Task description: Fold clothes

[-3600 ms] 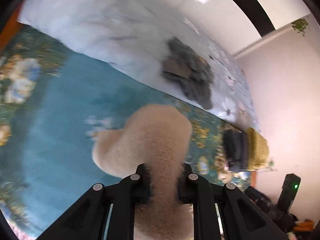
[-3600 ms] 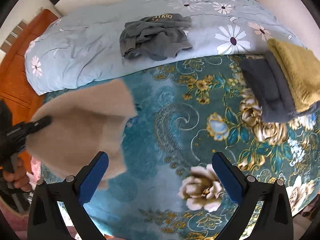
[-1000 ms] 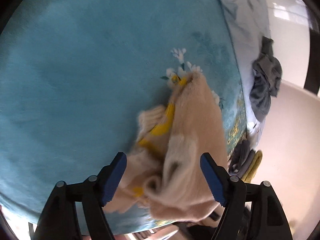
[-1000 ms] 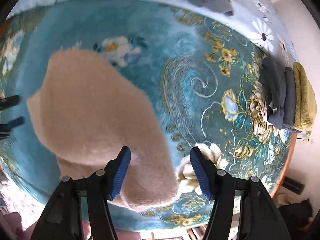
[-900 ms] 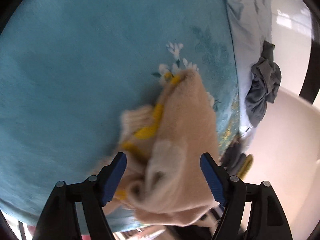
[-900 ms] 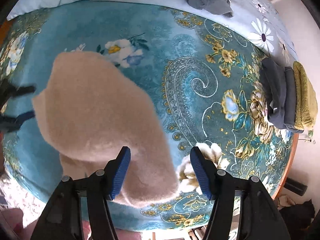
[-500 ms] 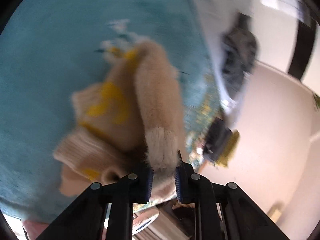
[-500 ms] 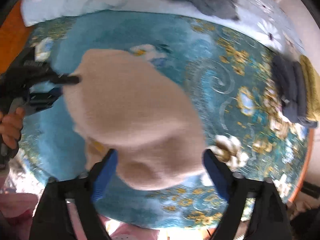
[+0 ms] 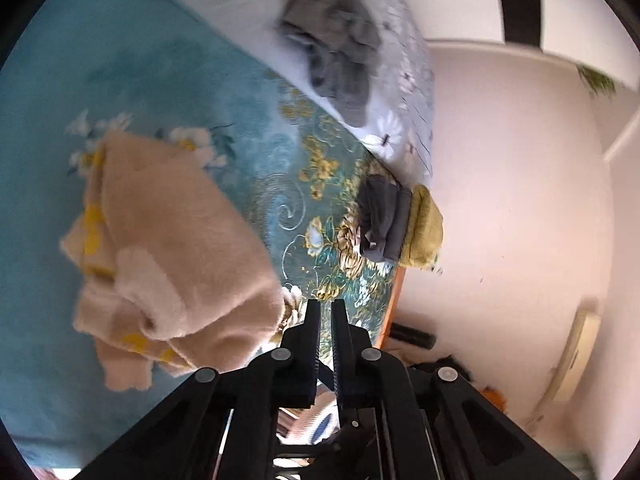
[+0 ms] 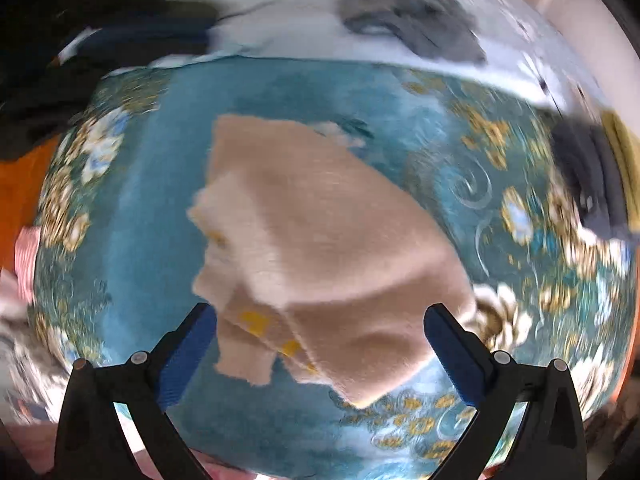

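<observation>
The beige sweater (image 10: 320,248) lies bundled on the teal floral blanket (image 10: 160,200), and that sweater is our landmark. It sits loosely folded, with paler ribbed edges and yellow patches showing along its near side. In the left wrist view the same sweater (image 9: 172,248) sits left of the gripper's fingers, lying apart from them.

The left gripper (image 9: 325,312) has its jaws drawn nearly together, only a thin slit between them, and no cloth is caught there. It points past the sweater's right edge, toward the far corner of the bed.

The right gripper (image 10: 320,320) hangs above the sweater, jaws spread as wide as they go. The blue pads (image 10: 192,344) stand either side of the sweater's near end without pressing on it.

Well beyond the sweater, on the pale daisy-print quilt (image 9: 256,12), lies a crumpled grey garment (image 9: 336,56). To the sweater's right, at the blanket's edge, sits a folded stack: dark grey clothes (image 9: 382,216) with a mustard-yellow piece (image 9: 424,228) touching them on the outer side.
</observation>
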`<state>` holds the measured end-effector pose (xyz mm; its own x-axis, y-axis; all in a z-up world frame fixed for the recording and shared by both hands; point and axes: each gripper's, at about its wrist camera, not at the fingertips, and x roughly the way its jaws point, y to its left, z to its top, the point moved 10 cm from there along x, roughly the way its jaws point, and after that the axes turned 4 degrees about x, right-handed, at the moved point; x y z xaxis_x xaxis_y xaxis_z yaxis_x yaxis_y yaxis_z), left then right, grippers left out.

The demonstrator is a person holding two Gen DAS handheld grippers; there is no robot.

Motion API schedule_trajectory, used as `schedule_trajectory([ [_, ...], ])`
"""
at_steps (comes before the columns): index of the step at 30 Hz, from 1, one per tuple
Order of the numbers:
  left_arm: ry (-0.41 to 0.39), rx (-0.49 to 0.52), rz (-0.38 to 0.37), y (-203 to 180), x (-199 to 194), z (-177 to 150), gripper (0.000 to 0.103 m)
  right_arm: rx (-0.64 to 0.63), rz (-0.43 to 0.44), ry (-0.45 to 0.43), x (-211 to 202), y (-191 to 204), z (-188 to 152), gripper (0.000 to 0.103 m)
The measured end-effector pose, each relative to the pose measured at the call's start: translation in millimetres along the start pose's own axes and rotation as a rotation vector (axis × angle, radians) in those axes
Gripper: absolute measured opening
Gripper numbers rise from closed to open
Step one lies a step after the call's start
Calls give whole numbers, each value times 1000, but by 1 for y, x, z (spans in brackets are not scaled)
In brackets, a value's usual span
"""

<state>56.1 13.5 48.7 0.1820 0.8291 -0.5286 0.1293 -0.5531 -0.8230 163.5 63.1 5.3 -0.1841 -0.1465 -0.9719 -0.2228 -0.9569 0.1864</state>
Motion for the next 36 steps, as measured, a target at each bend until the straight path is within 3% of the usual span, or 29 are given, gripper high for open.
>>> schedule_trajectory([
  [3, -27, -61, 47, 43, -14, -2, 6, 69, 30, -2, -3, -15, -8, 103],
  [8, -62, -258, 68, 122, -33, -20, 8, 225, 138, 46, 1, -38, -37, 101],
  [9, -64, -280, 78, 133, -35, -24, 9, 252, 134, 60, 4, -42, -43, 93],
  [10, -61, -300, 91, 144, -36, -29, 9, 269, 135, 78, 8, -46, -49, 77],
  [13, -42, -347, 130, 171, -30, -41, 9, 218, 117, 161, 28, -48, -65, 55],
  [15, -32, -367, 149, 180, -24, -47, 9, 100, 59, 192, 37, -43, -74, 50],
  [19, -30, -381, 161, 186, -23, -48, 10, -141, -37, 226, 60, -20, -89, 50],
  [24, -49, -397, 146, 178, -20, -35, 19, -307, -112, 269, 94, -10, -99, 50],
  [30, -71, -413, 146, 174, -6, -5, 39, -358, -161, 336, 124, -18, -105, 48],
  [31, -69, -419, 153, 175, -1, -1, 42, -355, -169, 343, 128, -22, -105, 38],
  [33, -64, -439, 148, 177, 12, 9, 45, -318, -165, 347, 128, -31, -100, 32],
  [34, -58, -445, 147, 178, 20, 13, 48, -294, -157, 339, 125, -35, -95, 23],
  [36, -42, -458, 154, 180, 37, 19, 53, -253, -151, 308, 115, -45, -82, 15],
])
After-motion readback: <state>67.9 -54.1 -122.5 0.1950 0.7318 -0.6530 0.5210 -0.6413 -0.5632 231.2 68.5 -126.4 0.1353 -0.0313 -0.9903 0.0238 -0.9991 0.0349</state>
